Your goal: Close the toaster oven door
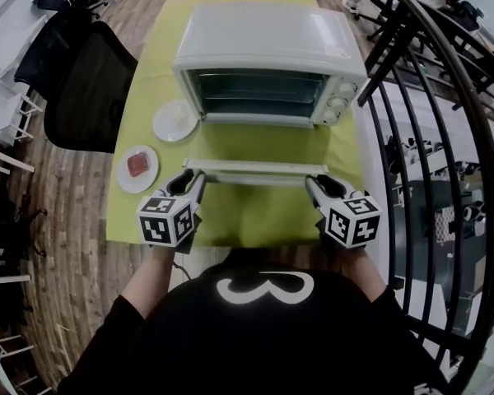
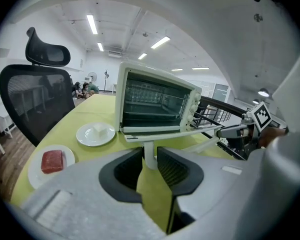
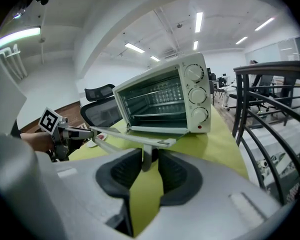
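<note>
I am at the start of the closing step: the hold is made and the lift is not yet begun. The left gripper [image 2: 150,159] has its jaws pinched on the left post of the long white bar handle [image 1: 255,178]. The right gripper [image 3: 150,160] is on the right post. Its jaws sit close around that post and look clamped, though a thin dark line shows on one side.

Next, I judge, both ends must rise together and swing away from me in an arc about the hinge at the oven's lower front edge. The two sides have to keep level so the door does not twist. I would let go only once the door is seated against the front.

The cream-white metal toaster oven [image 1: 263,48] stands at the far middle of the yellow-green tablecloth [image 1: 255,216], with three round knobs on its right side. Its glass-paned door [image 1: 255,166] is fully down and lies flat towards me, so the wire rack inside shows. The door is on the near side of the oven, between it and my grippers.
</note>
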Motion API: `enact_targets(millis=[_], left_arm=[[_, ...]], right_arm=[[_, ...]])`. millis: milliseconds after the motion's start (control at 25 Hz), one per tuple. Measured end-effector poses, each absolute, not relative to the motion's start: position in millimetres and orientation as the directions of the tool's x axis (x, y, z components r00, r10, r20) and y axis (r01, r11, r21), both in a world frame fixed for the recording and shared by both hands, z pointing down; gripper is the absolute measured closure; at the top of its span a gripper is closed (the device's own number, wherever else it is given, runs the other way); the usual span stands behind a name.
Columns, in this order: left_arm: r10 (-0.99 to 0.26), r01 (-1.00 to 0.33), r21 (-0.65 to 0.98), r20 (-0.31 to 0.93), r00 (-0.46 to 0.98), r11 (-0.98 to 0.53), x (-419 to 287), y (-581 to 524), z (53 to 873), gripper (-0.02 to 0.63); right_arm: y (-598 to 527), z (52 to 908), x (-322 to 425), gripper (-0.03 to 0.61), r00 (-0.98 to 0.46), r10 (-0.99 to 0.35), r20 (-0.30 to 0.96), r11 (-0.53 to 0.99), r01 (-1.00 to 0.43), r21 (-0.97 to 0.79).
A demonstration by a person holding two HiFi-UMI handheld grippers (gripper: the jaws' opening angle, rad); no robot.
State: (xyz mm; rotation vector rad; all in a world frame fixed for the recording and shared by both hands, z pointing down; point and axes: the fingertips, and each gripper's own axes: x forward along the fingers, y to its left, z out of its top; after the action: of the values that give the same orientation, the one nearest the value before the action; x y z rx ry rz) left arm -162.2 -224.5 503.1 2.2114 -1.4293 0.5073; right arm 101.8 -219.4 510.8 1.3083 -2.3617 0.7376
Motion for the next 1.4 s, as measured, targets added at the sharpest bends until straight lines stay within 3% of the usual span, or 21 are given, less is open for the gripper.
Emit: enact_targets(millis=[1400], left_arm=[[-0.824,-0.910,0.138,0.386,0.414,-0.392,-162,-285,406,0.512]], right_arm=[[-279,412,102,0.472,-0.493,-0.795,0.354,0.444,-0.870,-0.216]])
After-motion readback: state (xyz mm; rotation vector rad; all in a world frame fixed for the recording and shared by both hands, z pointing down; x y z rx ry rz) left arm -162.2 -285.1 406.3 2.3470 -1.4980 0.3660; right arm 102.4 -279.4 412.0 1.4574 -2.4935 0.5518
